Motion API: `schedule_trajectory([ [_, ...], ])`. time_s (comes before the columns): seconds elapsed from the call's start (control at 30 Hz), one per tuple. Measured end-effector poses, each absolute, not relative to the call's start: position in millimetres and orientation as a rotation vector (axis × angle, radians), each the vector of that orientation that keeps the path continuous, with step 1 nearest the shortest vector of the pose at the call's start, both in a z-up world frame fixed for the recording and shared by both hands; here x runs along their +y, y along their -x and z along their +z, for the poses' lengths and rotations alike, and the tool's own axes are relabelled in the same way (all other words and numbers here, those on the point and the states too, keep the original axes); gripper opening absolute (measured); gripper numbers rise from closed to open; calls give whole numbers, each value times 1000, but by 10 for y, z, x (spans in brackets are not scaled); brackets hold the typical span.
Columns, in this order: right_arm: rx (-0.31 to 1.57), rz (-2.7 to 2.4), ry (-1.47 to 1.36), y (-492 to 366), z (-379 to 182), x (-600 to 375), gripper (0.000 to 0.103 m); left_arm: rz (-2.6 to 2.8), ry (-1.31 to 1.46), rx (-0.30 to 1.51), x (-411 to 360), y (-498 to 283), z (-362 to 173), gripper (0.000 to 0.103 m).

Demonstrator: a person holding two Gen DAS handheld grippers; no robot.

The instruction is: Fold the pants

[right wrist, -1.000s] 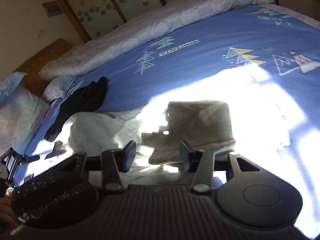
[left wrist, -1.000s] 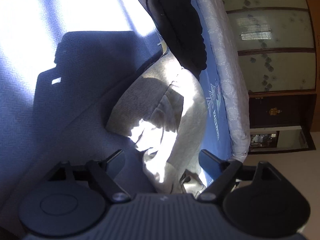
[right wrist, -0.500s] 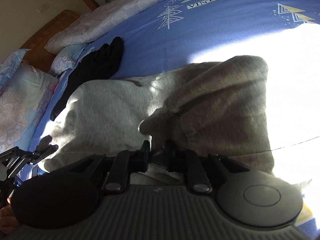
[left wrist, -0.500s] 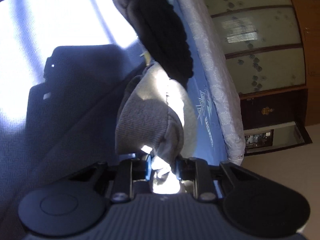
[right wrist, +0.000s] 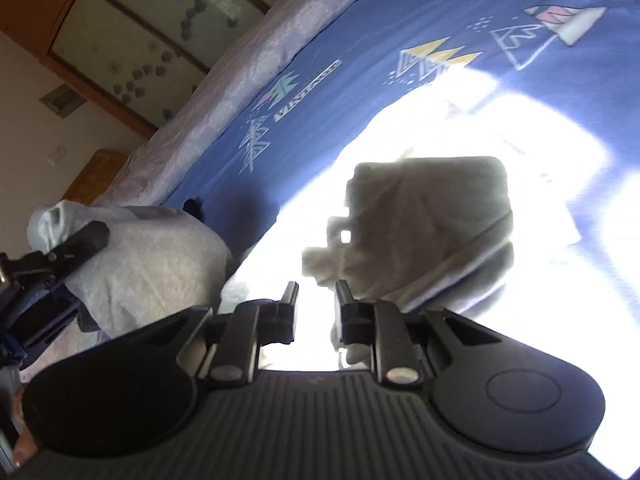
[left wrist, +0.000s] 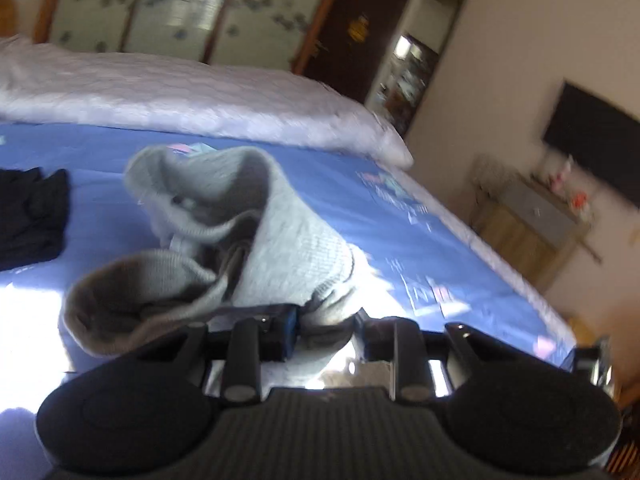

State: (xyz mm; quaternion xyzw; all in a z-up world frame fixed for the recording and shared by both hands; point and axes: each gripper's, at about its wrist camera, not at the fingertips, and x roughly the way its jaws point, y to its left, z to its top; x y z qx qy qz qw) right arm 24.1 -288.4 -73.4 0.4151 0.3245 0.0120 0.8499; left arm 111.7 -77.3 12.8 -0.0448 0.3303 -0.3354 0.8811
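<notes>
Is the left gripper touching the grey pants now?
Touching. The left wrist view shows the grey pants bunched between the left gripper fingers, lifted off the blue bedsheet.

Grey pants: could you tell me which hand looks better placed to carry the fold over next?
Left, probably. The left gripper has the grey pants bunched between its jaws and lifted off the bedsheet, though they are opening. The right gripper is opening too; glare hides whether cloth lies between its jaws.
</notes>
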Motion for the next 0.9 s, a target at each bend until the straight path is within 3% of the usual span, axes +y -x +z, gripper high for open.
schedule_trajectory([
  [0.07,653,-46,-906,-76,-775,-3129,22,-744,-16,749,-1159,-1029,-40,39],
  [0.13,635,-101,-927,40,-812,-3319,22,-752,-51,779,-1295,-922,-158,38],
  [0.3,596,-122,-949,151,-852,-3555,23,-740,29,778,-909,-799,-135,42],
  [0.37,585,-97,-958,113,-859,-3526,26,-711,77,758,-631,-841,-92,45],
  [0.43,575,-72,-948,101,-846,-3481,41,-646,133,758,-371,-891,-64,47],
  [0.7,588,32,-708,-355,-545,-3155,45,-496,221,850,36,-1106,-340,47],
  [0.83,638,61,-588,-892,-491,-3027,61,-512,121,811,-93,-992,-391,51],
  [0.9,694,89,-562,-1149,-566,-2985,63,-516,88,798,-146,-946,-407,50],
])
